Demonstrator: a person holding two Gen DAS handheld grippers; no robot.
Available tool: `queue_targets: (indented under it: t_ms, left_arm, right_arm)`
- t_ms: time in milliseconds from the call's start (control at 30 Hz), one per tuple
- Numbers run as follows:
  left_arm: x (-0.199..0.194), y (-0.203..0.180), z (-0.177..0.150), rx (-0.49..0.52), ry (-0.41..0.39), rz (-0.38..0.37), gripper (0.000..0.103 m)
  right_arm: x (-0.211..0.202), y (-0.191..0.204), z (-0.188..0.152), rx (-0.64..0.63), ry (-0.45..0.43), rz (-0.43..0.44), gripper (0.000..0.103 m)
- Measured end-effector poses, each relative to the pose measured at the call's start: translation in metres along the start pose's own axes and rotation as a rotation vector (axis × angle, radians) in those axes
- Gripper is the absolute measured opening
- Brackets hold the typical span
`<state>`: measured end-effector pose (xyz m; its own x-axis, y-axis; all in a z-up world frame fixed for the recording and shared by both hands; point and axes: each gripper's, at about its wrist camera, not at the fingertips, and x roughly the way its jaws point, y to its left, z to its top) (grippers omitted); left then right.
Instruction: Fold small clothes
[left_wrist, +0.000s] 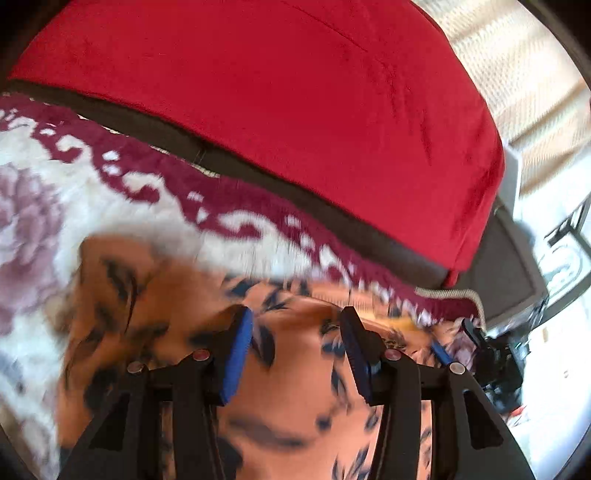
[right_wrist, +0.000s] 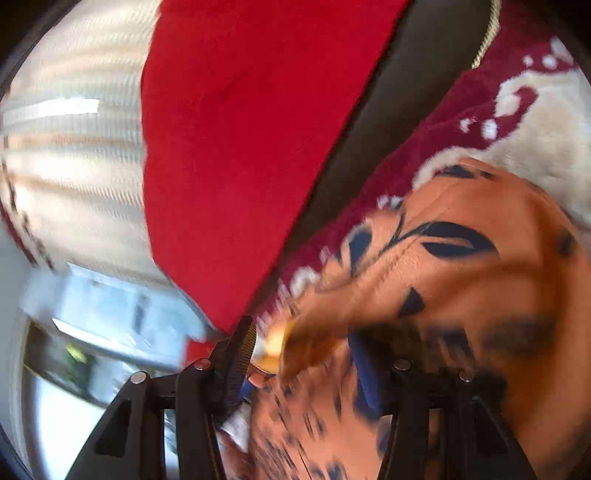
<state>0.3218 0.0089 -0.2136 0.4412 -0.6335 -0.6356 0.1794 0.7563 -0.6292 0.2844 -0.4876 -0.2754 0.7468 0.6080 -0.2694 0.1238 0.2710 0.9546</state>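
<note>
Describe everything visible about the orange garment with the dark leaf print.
The orange garment with dark blue leaf print looks like thin, soft cloth with a stitched seam running across it. It lies crumpled and bunched, not flat, on the cream and maroon floral blanket, near the red cushion. The open left claw hangs over it; the right claw stands open with bunched cloth between its blue pads. Motion blur hides finer detail.
</note>
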Motion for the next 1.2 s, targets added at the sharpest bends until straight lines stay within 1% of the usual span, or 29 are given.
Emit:
queue_targets:
  t_ms: [33, 67, 100, 133, 167, 200, 267, 300, 367, 467, 500, 533, 567, 600, 633, 667, 733, 800, 833, 867, 933, 967, 1033, 1067, 1133, 1200]
  left_arm:
    - [-0.001, 0.005, 0.005, -0.032, -0.016, -0.011, 0.051]
    - [-0.002, 0.014, 0.011, -0.077, -0.045, -0.024, 0.051]
    - [-0.005, 0.023, 0.016, -0.120, -0.075, -0.017, 0.051]
    - [-0.010, 0.030, 0.017, -0.155, -0.094, 0.025, 0.051]
    - [-0.015, 0.030, 0.017, -0.156, -0.093, 0.061, 0.052]
    - [-0.017, 0.028, 0.017, -0.141, -0.088, 0.076, 0.052]
    - [-0.023, 0.015, 0.014, -0.066, -0.079, 0.102, 0.052]
    - [-0.026, 0.008, 0.011, -0.028, -0.075, 0.119, 0.052]
    - [-0.034, -0.011, -0.001, 0.072, -0.049, 0.160, 0.052]
    - [-0.041, -0.027, -0.024, 0.212, -0.033, 0.271, 0.055]
    - [-0.047, -0.024, -0.030, 0.233, -0.020, 0.303, 0.061]
    - [-0.043, -0.018, -0.038, 0.245, 0.013, 0.354, 0.064]
    - [-0.039, -0.012, -0.046, 0.254, 0.062, 0.417, 0.064]
    - [-0.035, -0.008, -0.053, 0.270, 0.082, 0.454, 0.064]
    - [-0.035, -0.006, -0.057, 0.288, 0.081, 0.477, 0.064]
    - [-0.039, -0.007, -0.059, 0.294, 0.075, 0.490, 0.064]
    - [-0.052, -0.011, -0.061, 0.283, 0.062, 0.468, 0.064]
    - [-0.070, -0.020, -0.069, 0.288, 0.016, 0.421, 0.065]
    - [-0.076, -0.025, -0.074, 0.296, 0.000, 0.414, 0.067]
    - [-0.079, -0.032, -0.081, 0.307, -0.013, 0.408, 0.068]
    - [-0.074, -0.045, -0.094, 0.337, -0.014, 0.397, 0.078]
    - [-0.072, -0.052, -0.105, 0.360, -0.006, 0.408, 0.080]
    - [-0.050, -0.058, -0.121, 0.403, 0.030, 0.483, 0.087]
    - [-0.040, -0.059, -0.129, 0.426, 0.031, 0.517, 0.089]
    - [-0.038, -0.061, -0.137, 0.459, -0.026, 0.540, 0.096]
    - [-0.037, -0.060, -0.136, 0.447, -0.021, 0.543, 0.097]
  right_arm:
    - [-0.003, -0.009, 0.008, 0.045, -0.059, 0.035, 0.055]
    - [-0.009, -0.015, 0.014, 0.076, -0.121, 0.051, 0.055]
    - [-0.017, -0.019, 0.019, 0.093, -0.188, 0.053, 0.055]
    - [-0.026, -0.023, 0.023, 0.094, -0.250, 0.045, 0.055]
    - [-0.034, -0.024, 0.026, 0.090, -0.284, 0.028, 0.056]
    - [-0.039, -0.025, 0.027, 0.095, -0.292, 0.020, 0.056]
    - [-0.044, -0.021, 0.024, 0.082, -0.268, 0.040, 0.056]
    - [-0.045, -0.013, 0.019, 0.043, -0.247, 0.017, 0.056]
    - [-0.046, 0.008, 0.007, -0.061, -0.196, -0.077, 0.056]
    - [-0.047, 0.027, -0.022, -0.184, -0.118, -0.195, 0.056]
    - [-0.049, 0.028, -0.031, -0.201, -0.101, -0.220, 0.056]
    - [-0.049, 0.027, -0.040, -0.219, -0.084, -0.259, 0.056]
    - [-0.051, 0.027, -0.045, -0.229, -0.074, -0.296, 0.056]
    - [-0.049, 0.020, -0.050, -0.238, -0.057, -0.370, 0.055]
    - [-0.047, 0.011, -0.052, -0.245, -0.044, -0.436, 0.050]
    - [-0.048, 0.003, -0.057, -0.256, -0.035, -0.463, 0.039]
    - [-0.062, -0.001, -0.067, -0.249, -0.055, -0.441, 0.039]
    - [-0.082, 0.005, -0.078, -0.233, -0.083, -0.395, 0.039]
    - [-0.091, 0.008, -0.086, -0.250, -0.102, -0.376, 0.039]
    - [-0.098, 0.010, -0.096, -0.274, -0.120, -0.376, 0.039]
    - [-0.105, 0.009, -0.112, -0.296, -0.121, -0.374, 0.040]
    - [-0.101, 0.007, -0.116, -0.293, -0.101, -0.386, 0.040]
    - [-0.087, 0.004, -0.122, -0.310, -0.055, -0.466, 0.039]
    - [-0.082, 0.009, -0.123, -0.327, -0.062, -0.478, 0.039]
    - [-0.081, 0.016, -0.124, -0.349, -0.061, -0.512, 0.039]
    - [-0.077, 0.025, -0.124, -0.361, -0.079, -0.520, 0.040]
